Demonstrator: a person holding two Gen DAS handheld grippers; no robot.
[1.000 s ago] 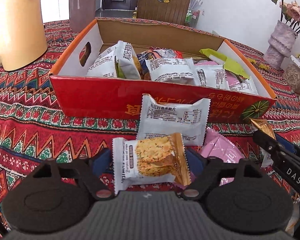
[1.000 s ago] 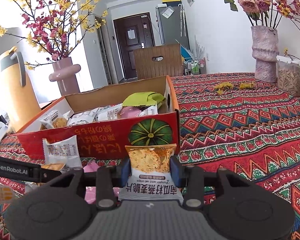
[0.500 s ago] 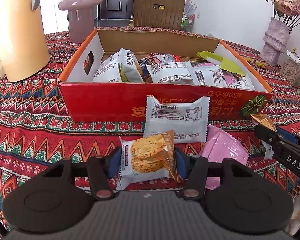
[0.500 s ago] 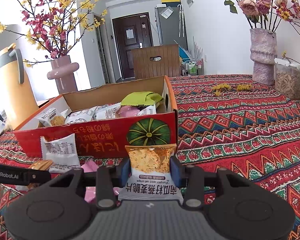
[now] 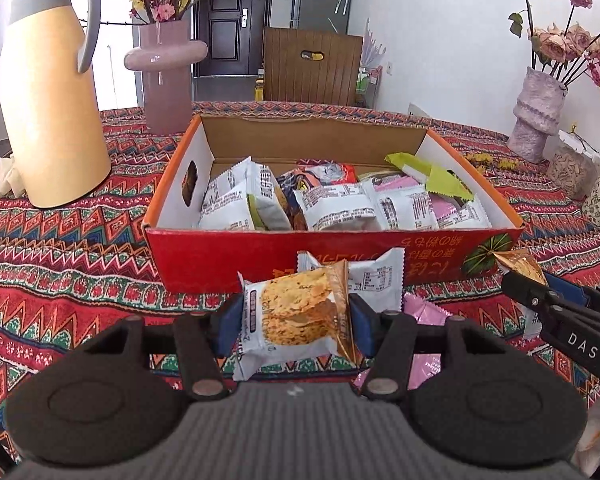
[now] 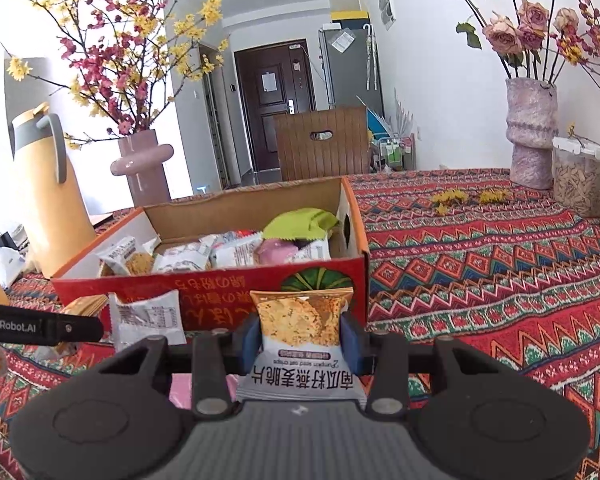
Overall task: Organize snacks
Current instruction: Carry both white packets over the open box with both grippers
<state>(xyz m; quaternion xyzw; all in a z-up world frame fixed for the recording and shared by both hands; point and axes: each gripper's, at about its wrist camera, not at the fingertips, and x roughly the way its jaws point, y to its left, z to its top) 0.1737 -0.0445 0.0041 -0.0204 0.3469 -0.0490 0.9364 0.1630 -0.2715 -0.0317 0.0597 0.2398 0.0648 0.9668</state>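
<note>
Glossy plastic packet, matt cardboard box, seemingly woven tablecloth

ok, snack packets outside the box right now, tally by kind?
Oat crisp packets: 2, one each in left gripper and right gripper
White packet against box: 1
Pink packet: 1
Total: 4

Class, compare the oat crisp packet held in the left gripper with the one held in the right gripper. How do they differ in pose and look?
The left packet lies sideways across the left gripper, its golden sealed edge toward the right finger. The right packet stands lengthwise in the right gripper, golden edge pointing ahead toward the red box. The right packet shows large printed characters; the left shows mostly the crisp picture. Both are white and gold pumpkin seed oat crisp packets, each clamped between blue pads.
</note>
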